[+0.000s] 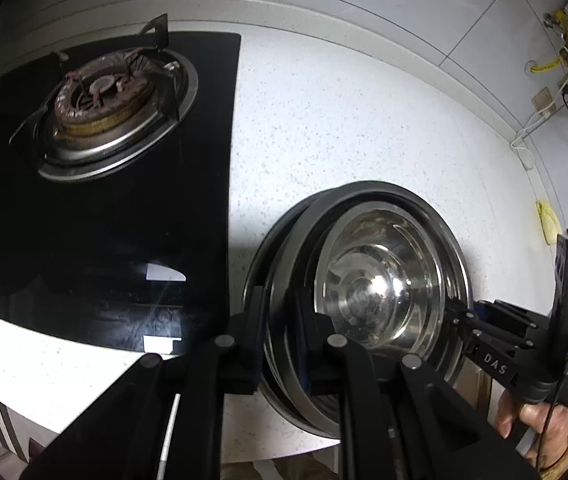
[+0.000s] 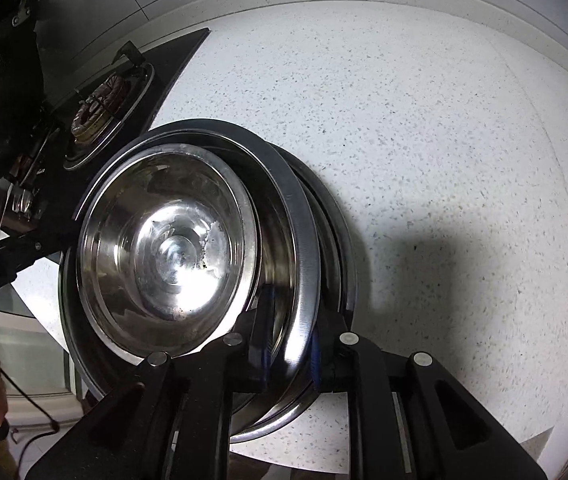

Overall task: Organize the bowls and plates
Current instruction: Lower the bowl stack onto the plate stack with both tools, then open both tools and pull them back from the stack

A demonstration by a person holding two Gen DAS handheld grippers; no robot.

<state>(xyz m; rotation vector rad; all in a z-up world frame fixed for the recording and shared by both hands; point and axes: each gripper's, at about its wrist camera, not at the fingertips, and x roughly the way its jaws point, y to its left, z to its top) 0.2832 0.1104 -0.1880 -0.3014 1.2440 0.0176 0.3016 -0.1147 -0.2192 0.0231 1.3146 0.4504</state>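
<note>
A: What is being held?

B: A stack of steel plates (image 1: 284,280) is held, with a steel bowl (image 1: 380,280) sitting in the top one. The stack is seen over the speckled white desk (image 1: 324,120), just beside the black gas stove (image 1: 104,200). Whether it is lifted off the desk or resting on it cannot be told.

A: How are the fingers set?

B: The left gripper (image 1: 282,344) is pinched on the plate rim on one side. The right gripper (image 2: 290,344) is pinched on the rim on the other side. The fingers of each are close together, with only the thin rim clamped between the blue pads.

A: How is the stack likely to feel?

B: It is probably hard and stiff, so no bending is expected. It is shiny and smooth, so it may be slippery. With several plates and a bowl, some weight is likely. It should not break, but a loud bang could be made if it is dropped.

A: Where is a good place to hold it?

B: The flat rims are the best spots, on two opposite sides, so the stack is kept level.

A: Is anything in the bowl?

B: No food is seen. Only bright light and a few small specks are seen at the bottom.
</note>
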